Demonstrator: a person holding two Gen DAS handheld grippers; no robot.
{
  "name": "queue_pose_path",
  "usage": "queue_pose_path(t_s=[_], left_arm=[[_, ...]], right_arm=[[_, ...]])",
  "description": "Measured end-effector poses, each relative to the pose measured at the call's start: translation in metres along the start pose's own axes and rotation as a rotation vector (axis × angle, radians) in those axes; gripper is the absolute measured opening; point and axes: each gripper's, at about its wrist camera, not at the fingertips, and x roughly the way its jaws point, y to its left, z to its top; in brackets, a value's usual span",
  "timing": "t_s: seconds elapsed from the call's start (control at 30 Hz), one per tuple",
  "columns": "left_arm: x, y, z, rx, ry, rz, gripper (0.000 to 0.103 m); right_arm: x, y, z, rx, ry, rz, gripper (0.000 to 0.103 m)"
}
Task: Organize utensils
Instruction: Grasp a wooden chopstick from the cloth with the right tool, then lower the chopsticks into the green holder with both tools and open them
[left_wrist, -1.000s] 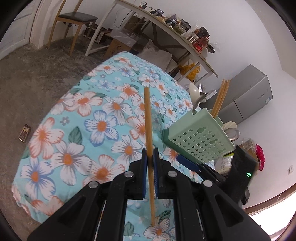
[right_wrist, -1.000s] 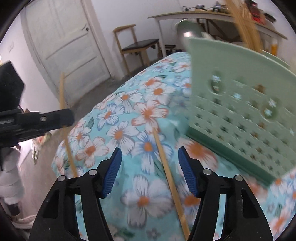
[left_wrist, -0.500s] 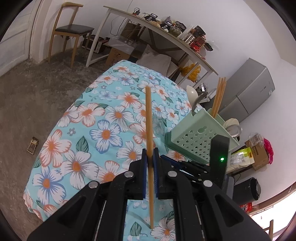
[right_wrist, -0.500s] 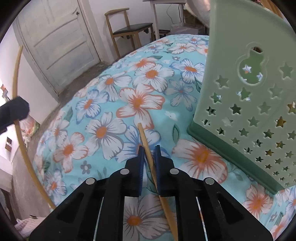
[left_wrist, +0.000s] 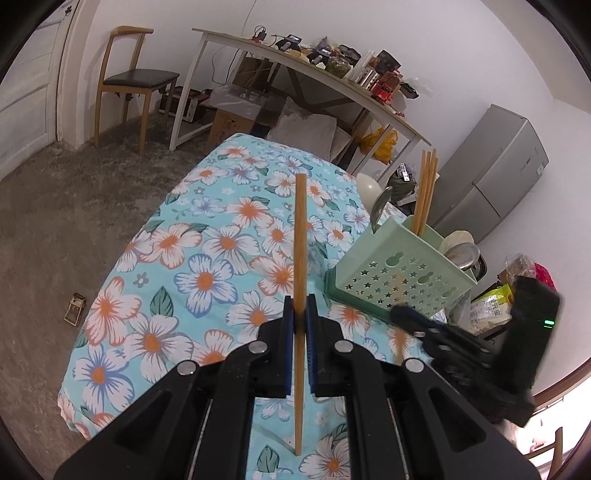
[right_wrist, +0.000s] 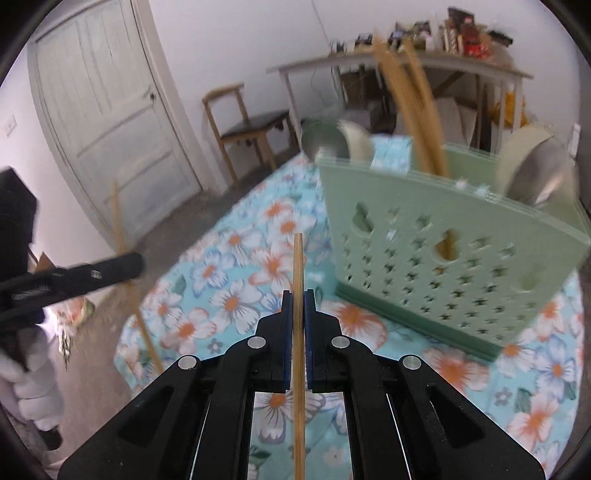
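Table (left_wrist: 207, 236) under a turquoise floral cloth, with the mint-green star-punched caddy (right_wrist: 443, 266) as landmark, already holding a bunch of chopsticks (left_wrist: 424, 192) standing in its middle slot, plus spoons (right_wrist: 332, 142) and ladle-like pieces at either end. Left gripper (left_wrist: 300, 306) fingers clamped narrow on a chopstick (left_wrist: 300, 236), held well left of the caddy and above the cloth, stick running straight along the fingers. Right gripper (right_wrist: 297, 302) fingers likewise pinched tight on a second chopstick (right_wrist: 297, 266), just left of the caddy front wall, tip about level with the punched holes; view is motion-blurred. Step looks like carrying both sticks to the caddy. To do it well: raise each tip above the caddy rim, tilt the stick toward vertical, aim at the slot with the other chopsticks, release only once the tip is inside, one hand at a time to avoid clashing. Sticks are thin, plain light wood, likely slippery and prone to pivoting in the grip
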Motion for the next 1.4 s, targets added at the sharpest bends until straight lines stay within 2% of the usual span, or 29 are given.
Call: queue_pose_path(t_s=[0.2,0.4,0.63,0.93,1.03,1.2,1.4], left_arm=[[-0.015,-0.019,0.010,0.041,-0.050,-0.006,0.005],[-0.033,-0.055,0.032,0.105,-0.115,-0.077,0.005],[-0.053,-0.106,0.068,0.177,-0.213,-0.204,0.005],[-0.058,-0.175,0.116,0.276,-0.400,-0.334,0.005],[-0.041,-0.194,0.119,0.340,-0.434,-0.294,0.005],[-0.001,-0.207,0.114,0.391,-0.415,-0.277,0.005],[0.039,-0.215,0.104,0.464,-0.402,-0.207,0.005]], right_arm=[[-0.072,-0.023,0.006,0.081,-0.152,0.032,0.004],[-0.128,-0.068,0.009,0.212,-0.265,0.082,0.004],[-0.156,-0.086,0.006,0.255,-0.345,0.057,0.004],[-0.162,-0.100,-0.005,0.291,-0.350,0.046,0.004],[-0.163,-0.103,-0.005,0.298,-0.348,0.039,0.004],[-0.160,-0.108,-0.005,0.313,-0.336,0.028,0.004],[-0.154,-0.118,-0.006,0.337,-0.317,0.030,0.004]])
